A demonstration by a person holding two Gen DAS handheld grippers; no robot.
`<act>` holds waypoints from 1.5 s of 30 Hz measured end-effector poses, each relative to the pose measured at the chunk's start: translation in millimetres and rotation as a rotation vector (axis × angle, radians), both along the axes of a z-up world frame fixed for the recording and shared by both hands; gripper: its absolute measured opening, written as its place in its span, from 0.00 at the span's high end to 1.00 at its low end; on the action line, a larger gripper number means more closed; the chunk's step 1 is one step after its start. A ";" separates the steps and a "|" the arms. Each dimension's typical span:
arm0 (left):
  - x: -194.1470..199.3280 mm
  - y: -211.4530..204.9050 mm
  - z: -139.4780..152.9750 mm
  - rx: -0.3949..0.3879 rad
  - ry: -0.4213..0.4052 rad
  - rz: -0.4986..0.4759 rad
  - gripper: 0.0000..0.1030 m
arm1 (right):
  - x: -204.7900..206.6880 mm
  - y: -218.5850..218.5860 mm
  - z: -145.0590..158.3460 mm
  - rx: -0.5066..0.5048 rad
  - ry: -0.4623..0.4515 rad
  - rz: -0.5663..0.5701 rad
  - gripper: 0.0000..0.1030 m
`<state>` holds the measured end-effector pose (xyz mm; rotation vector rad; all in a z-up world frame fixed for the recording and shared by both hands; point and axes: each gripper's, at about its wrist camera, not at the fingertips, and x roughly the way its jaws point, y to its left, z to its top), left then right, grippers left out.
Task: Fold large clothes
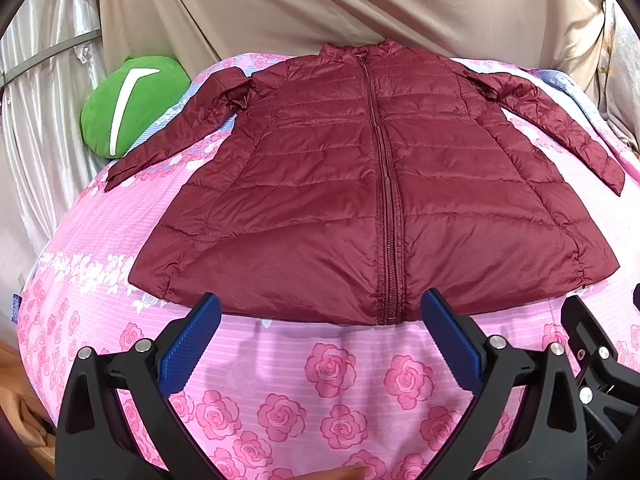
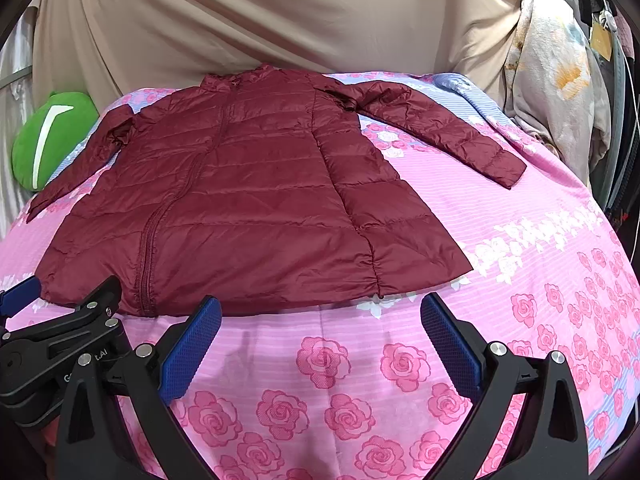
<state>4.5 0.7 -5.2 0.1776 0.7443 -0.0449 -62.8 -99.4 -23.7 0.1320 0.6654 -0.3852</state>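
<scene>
Both tongs (image 1: 320,312) (image 2: 320,312) gape before jacket (image 1: 360,184) hem

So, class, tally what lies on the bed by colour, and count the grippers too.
Dark red jacket: 1
Green cushion: 1
Black and blue grippers, both open: 2, the left gripper and the right gripper
Total: 4
</scene>
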 end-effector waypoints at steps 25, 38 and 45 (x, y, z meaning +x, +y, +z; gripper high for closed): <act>1.3 0.6 -0.3 0.011 -0.004 0.009 0.05 | -0.1 -2.9 -1.5 0.005 0.003 -0.002 0.05; 2.8 -3.0 3.2 0.007 -0.018 0.003 0.05 | 3.2 -2.6 3.8 0.000 -0.008 0.000 0.05; 7.2 -5.0 5.2 0.006 -0.025 0.002 0.05 | 6.4 -3.1 6.1 0.000 -0.012 -0.002 0.05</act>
